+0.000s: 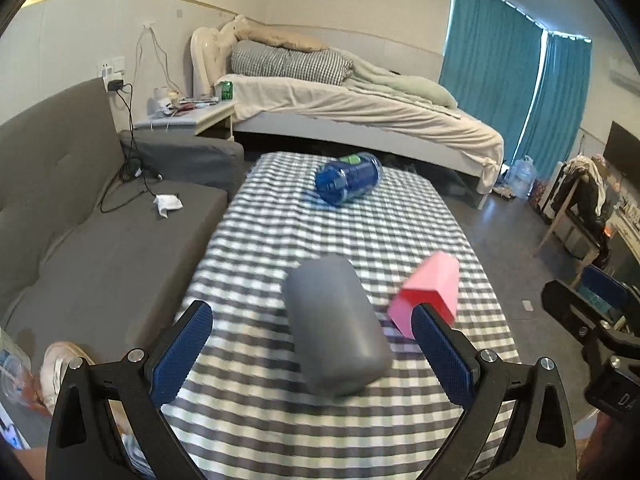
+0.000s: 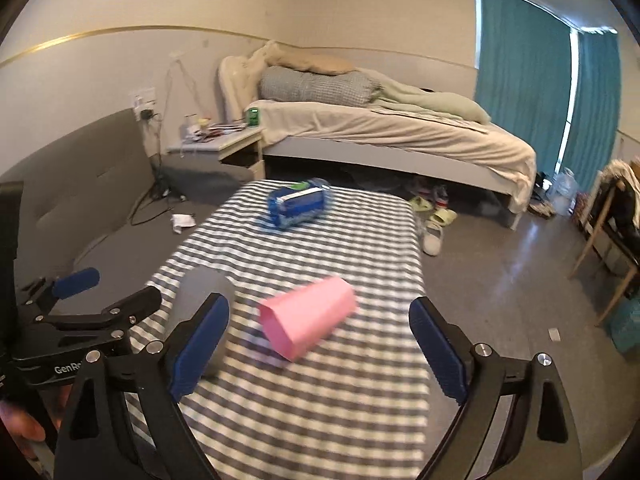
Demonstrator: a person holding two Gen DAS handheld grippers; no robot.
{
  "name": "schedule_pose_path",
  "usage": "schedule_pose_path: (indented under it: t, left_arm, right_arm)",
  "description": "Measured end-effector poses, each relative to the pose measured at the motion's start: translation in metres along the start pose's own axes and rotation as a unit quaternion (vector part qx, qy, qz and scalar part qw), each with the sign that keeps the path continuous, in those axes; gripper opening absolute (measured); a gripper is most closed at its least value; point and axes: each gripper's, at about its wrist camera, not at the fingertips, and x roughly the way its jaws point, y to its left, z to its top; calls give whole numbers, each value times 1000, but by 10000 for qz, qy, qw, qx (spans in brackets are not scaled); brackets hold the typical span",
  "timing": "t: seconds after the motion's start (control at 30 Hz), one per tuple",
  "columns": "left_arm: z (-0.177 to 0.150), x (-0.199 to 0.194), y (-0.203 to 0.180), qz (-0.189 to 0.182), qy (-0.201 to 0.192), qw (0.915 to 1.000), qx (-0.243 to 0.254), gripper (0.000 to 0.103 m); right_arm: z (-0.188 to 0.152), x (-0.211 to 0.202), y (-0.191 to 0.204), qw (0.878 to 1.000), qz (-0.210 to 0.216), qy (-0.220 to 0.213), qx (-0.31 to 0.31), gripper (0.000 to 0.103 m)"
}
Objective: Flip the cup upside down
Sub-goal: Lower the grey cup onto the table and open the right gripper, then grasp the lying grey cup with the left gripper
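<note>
A grey cup [image 1: 338, 326] lies on its side on the checked tablecloth [image 1: 360, 224], between the fingers of my open left gripper [image 1: 316, 344] and apart from both pads. A pink cup [image 1: 430, 292] lies on its side to its right, touching nothing. In the right wrist view the pink cup [image 2: 308, 316] lies between the fingers of my open right gripper [image 2: 320, 344], apart from both, its closed base toward the camera. The grey cup [image 2: 206, 296] is partly hidden behind the right gripper's left finger [image 2: 200, 348]. The left gripper [image 2: 100, 292] shows at the left edge.
A blue water bottle pack [image 1: 348, 178] lies at the table's far end. A grey sofa [image 1: 80, 220] runs along the left. A bed [image 1: 360, 108] and nightstand [image 1: 192, 118] stand behind. Slippers [image 2: 434, 220] lie on the floor to the right, with a chair [image 2: 612, 232] beyond.
</note>
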Motion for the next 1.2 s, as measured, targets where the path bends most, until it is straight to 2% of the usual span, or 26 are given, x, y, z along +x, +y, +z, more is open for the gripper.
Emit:
schedule_pose_path:
  t: [0.27, 0.37, 0.57, 1.03, 1.07, 1.13, 1.17, 1.2]
  left_arm:
    - [-18, 10, -16, 120, 19, 9999, 67, 103]
    - [-23, 18, -12, 233, 126, 9996, 89, 103]
    - [-31, 31, -5, 169, 257, 9995, -53, 101]
    - [-37, 68, -17, -681, 742, 9942, -373, 101]
    - [-38, 70, -17, -716, 761, 9938, -378, 100]
    - [-39, 71, -18, -942, 805, 9916, -384, 88]
    - [-38, 71, -20, -1027, 852, 9905, -345, 77]
    - [-38, 70, -25, -985, 881, 9910, -198, 76]
  right_arm:
    - [-16, 3, -26, 9996, -87, 46, 265, 93]
    - [-14, 7, -29, 9992, -7, 23, 404, 93]
    - [-13, 20, -23, 9991, 65, 117, 403, 93]
    - [-17, 38, -18, 9986, -30, 374, 374, 93]
    - [-18, 39, -18, 9985, -35, 386, 376, 93]
    - [-18, 40, -19, 9985, -46, 405, 373, 93]
    - [-18, 41, -19, 9984, -42, 419, 371, 93]
    - [-17, 41, -19, 9984, -34, 434, 374, 93]
